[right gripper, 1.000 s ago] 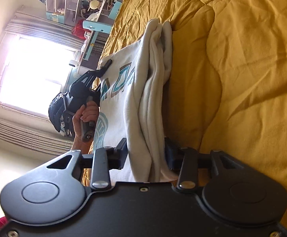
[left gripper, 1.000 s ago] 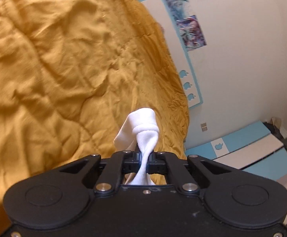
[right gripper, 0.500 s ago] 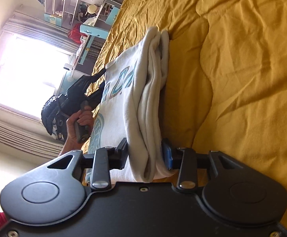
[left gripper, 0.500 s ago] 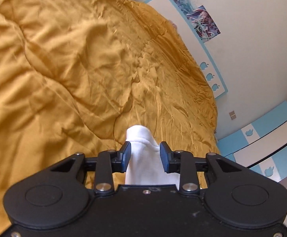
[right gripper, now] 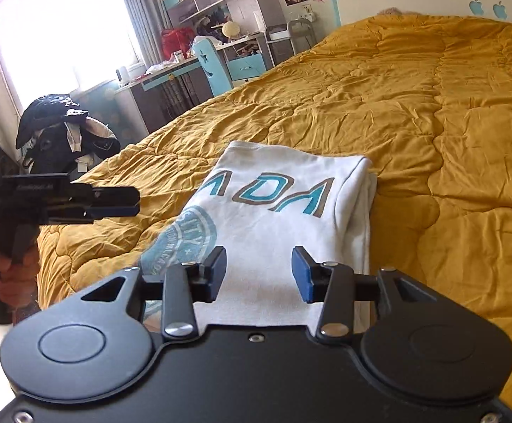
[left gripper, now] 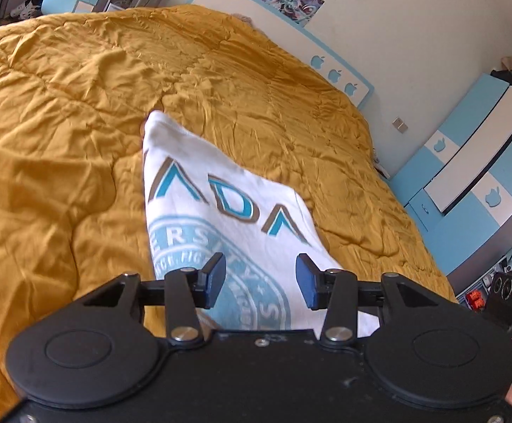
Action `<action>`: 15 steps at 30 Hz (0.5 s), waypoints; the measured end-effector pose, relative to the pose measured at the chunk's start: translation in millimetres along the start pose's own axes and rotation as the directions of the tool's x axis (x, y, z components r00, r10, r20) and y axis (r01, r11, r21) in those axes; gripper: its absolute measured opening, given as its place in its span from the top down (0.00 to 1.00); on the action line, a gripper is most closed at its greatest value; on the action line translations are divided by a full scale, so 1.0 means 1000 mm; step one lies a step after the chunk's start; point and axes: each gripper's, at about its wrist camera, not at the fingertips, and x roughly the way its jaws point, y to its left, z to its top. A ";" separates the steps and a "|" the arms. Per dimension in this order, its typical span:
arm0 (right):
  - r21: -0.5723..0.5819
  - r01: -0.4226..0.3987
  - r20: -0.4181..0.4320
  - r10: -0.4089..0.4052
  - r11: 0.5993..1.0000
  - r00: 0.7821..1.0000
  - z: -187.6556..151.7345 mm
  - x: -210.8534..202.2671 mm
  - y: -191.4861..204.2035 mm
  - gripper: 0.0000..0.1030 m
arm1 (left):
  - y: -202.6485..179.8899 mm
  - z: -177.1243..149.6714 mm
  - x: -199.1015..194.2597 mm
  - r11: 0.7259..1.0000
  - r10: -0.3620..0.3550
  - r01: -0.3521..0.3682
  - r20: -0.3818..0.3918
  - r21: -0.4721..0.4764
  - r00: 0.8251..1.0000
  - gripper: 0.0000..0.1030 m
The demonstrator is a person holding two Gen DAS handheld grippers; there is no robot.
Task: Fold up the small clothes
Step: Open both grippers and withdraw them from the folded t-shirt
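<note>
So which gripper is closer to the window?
Left. The left gripper sits on the window side of the folded shirt, out past its edge; the right gripper hangs over the shirt's near end, farther from the glass.

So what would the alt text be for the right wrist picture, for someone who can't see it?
A folded white shirt with teal lettering lies on a mustard-yellow quilted bedspread, seen past the open right gripper, which holds nothing. At the left edge a hand holds the left gripper beside the bed; a bright window and cluttered desk lie beyond.
</note>
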 end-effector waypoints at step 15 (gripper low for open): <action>0.127 0.082 -0.024 -0.080 0.989 0.997 -0.024 0.011 -0.004 0.54 | -0.027 -0.028 0.017 0.977 0.201 -0.201 -0.004 0.065 0.979 0.52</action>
